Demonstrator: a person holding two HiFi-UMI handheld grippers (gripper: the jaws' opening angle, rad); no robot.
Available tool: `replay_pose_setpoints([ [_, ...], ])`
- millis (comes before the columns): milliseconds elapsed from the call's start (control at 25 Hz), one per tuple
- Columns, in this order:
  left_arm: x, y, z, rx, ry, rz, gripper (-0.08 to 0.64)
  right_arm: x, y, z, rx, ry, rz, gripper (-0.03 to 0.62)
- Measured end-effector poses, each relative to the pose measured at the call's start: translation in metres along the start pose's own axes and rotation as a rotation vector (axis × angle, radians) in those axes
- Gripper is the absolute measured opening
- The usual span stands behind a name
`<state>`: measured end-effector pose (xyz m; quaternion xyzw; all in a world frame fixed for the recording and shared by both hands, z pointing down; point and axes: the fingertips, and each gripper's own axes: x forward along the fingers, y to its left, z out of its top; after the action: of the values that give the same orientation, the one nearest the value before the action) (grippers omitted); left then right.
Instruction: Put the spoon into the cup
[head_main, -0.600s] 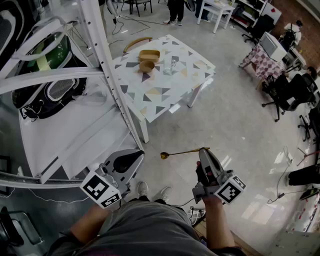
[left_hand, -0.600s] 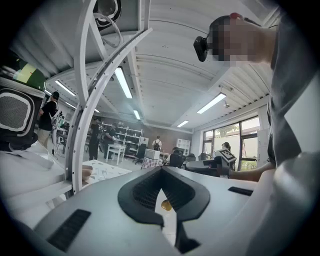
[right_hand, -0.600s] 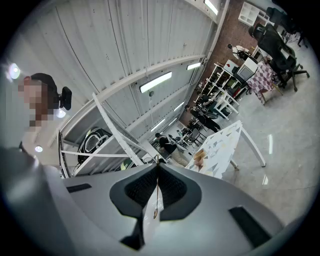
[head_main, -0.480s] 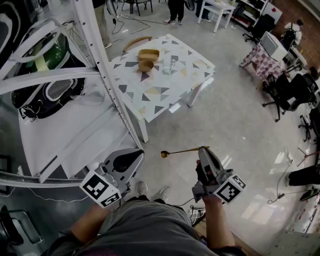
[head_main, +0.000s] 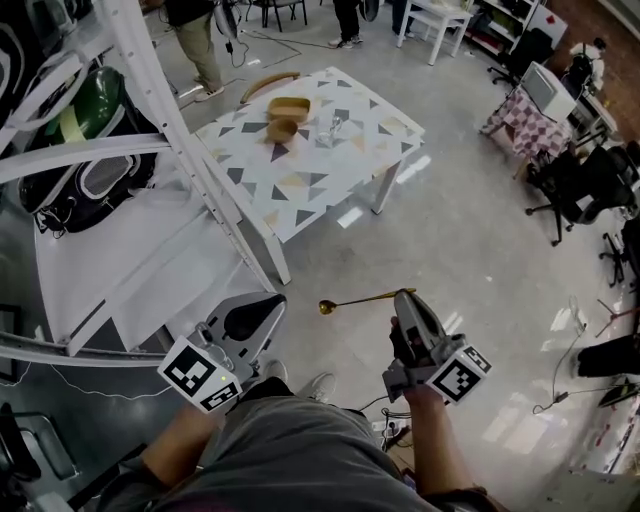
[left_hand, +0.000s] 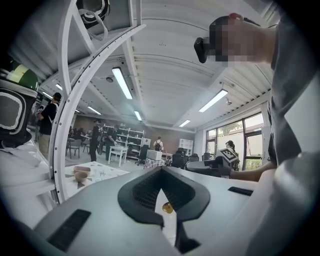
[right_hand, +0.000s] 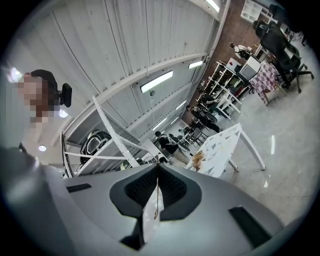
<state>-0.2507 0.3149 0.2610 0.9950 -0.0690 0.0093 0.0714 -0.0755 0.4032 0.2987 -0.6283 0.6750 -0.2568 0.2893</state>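
Note:
A gold spoon (head_main: 358, 301) sticks out level to the left of my right gripper (head_main: 403, 296), which is shut on the end of its handle; the spoon's bowl (head_main: 326, 307) hangs over the floor. In the right gripper view the handle (right_hand: 156, 197) shows edge-on between the closed jaws. My left gripper (head_main: 270, 304) is shut and holds nothing; through its jaws the spoon's bowl (left_hand: 167, 208) is visible. A clear glass cup (head_main: 325, 133) stands far ahead on the patterned white table (head_main: 300, 185), beside two wooden bowls (head_main: 285, 115). Both grippers are well short of the table.
A white metal frame (head_main: 190, 160) with bags on white shelves fills the left side, close to my left gripper. Grey floor lies between me and the table. People stand beyond the table (head_main: 190, 30); office chairs and desks (head_main: 570, 180) are at the right.
The view has shifted a little: table and frame sit slightly further left. Both grippers and the held spoon keep almost the same place.

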Motion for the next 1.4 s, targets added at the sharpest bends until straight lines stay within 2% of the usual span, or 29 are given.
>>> replay_pose_setpoints([
  [280,0.014,-0.006,-0.002,-0.001,-0.009,0.026,0.014,-0.005,-0.015,0.01,0.004,0.016,0.007,0.023],
  [680,0.048,0.014,-0.008,-0.02,-0.016,0.028,0.014,0.018,-0.04,0.028,-0.002,0.028,0.002,0.023],
  [1160,0.127,0.084,-0.014,-0.036,-0.007,-0.014,0.014,0.091,-0.096,0.059,-0.013,0.026,-0.026,0.023],
  [1400,0.166,0.127,-0.015,-0.041,0.009,-0.041,0.014,0.138,-0.133,0.069,0.01,0.027,-0.079,0.023],
])
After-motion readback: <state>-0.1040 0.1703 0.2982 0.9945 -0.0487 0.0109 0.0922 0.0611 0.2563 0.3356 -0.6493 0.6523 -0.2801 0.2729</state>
